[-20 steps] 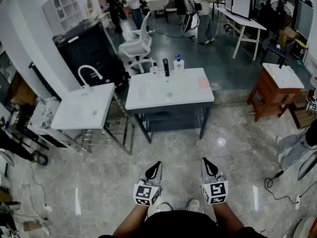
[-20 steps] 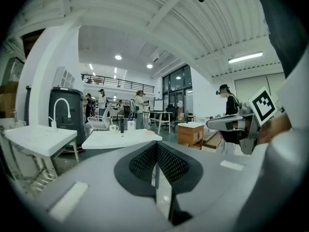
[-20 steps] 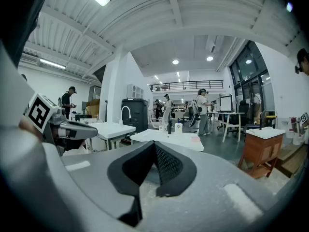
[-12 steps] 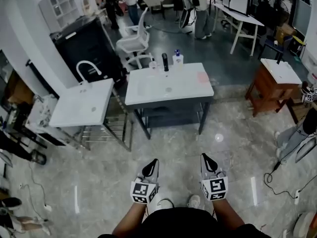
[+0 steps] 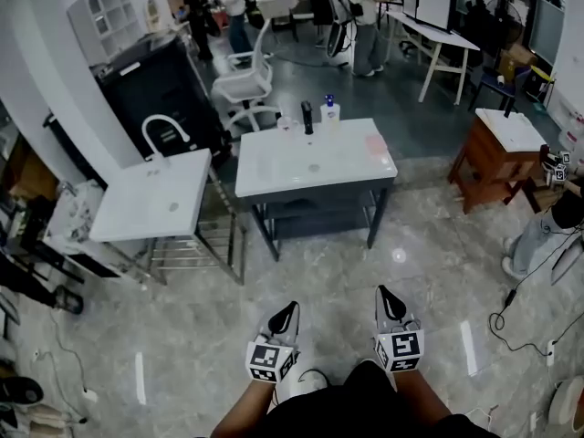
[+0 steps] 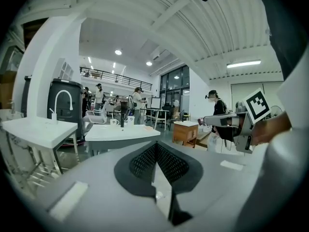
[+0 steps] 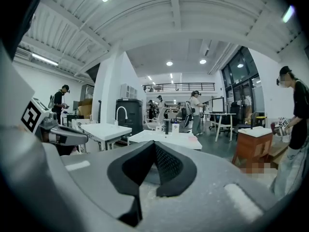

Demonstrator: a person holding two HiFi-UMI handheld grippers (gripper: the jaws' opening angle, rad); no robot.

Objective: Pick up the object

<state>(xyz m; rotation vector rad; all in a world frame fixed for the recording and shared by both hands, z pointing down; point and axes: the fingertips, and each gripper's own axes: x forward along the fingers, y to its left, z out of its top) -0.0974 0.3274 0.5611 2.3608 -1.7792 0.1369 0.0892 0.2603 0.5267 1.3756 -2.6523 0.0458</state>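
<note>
Ahead of the person, well apart from both grippers, stands a white rectangular basin tabletop [image 5: 274,185], smooth and glossy, on a dark metal frame. Which item on it is the object to be picked up cannot be told. Along its far edge stand a white cup [image 5: 285,126], a dark upright faucet [image 5: 307,117] and a pale pump bottle [image 5: 329,112] with a blue top, its long axis vertical. A flat pink pad [image 5: 375,146] lies near the right edge.

The left gripper [image 5: 290,307] and right gripper [image 5: 385,292] are held low above the polished marble-pattern floor [image 5: 182,336], pointing toward the tabletop. Both pairs of black, dimple-textured fingers [image 6: 170,164] are pressed together with nothing between them.

Left of the tabletop stands a second white sink [image 5: 146,208] with a white gooseneck tap [image 5: 166,119]. To the right stands a wooden cabinet [image 5: 493,158].
</note>
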